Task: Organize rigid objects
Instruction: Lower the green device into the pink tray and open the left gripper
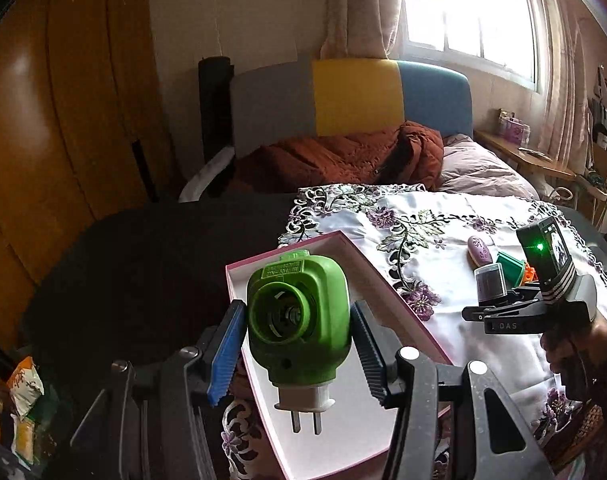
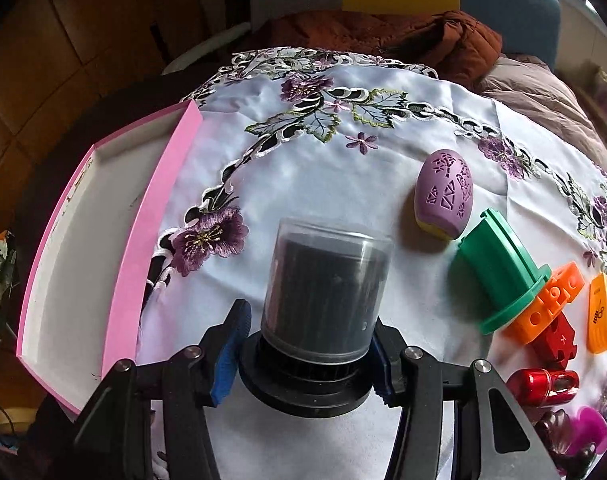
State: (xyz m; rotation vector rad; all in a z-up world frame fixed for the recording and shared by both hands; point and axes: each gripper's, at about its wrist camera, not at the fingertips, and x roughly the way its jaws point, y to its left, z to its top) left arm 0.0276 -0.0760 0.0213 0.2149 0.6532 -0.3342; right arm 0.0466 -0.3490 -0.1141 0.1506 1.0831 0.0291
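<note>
Here, left wrist view. My left gripper (image 1: 299, 354): fingers (image 1: 223, 354) spread to either side of the green plug-in device (image 1: 299, 316), not pressing it as far as I can see; a gap shows at each side. The device lies in the pink-rimmed box (image 1: 399, 320), prongs toward me, round opening facing the camera. The box sits at the left edge of the embroidered white cloth (image 1: 435, 216) on the counter. My right gripper (image 1: 491, 312) shows at the right, over the cloth, with a clear-lidded black canister (image 1: 490, 282) at its tips. Just behind: a purple egg-shaped piece (image 1: 479, 249) and a green flanged piece (image 1: 511, 267). Background: bed with a rust-coloured quilt (image 1: 343, 156), window (image 1: 467, 12), wooden wardrobe (image 1: 63, 112).

Right wrist view. Right gripper (image 2: 307, 354): fingers (image 2: 231, 354) clamped on the black base of the canister (image 2: 323, 284), which stands upright on the cloth (image 2: 311, 168). Pink box (image 2: 151, 216) to the left, its visible part showing bare white floor. To the right, near the canister: purple egg (image 2: 445, 192), then the green flanged piece (image 2: 499, 268) lying tilted against an orange block (image 2: 551, 304). Beside these, an orange flat tag (image 2: 601, 312), a red block (image 2: 555, 342), a red metallic cylinder (image 2: 543, 386) and a magenta piece (image 2: 591, 428) at the frame edge.
</note>
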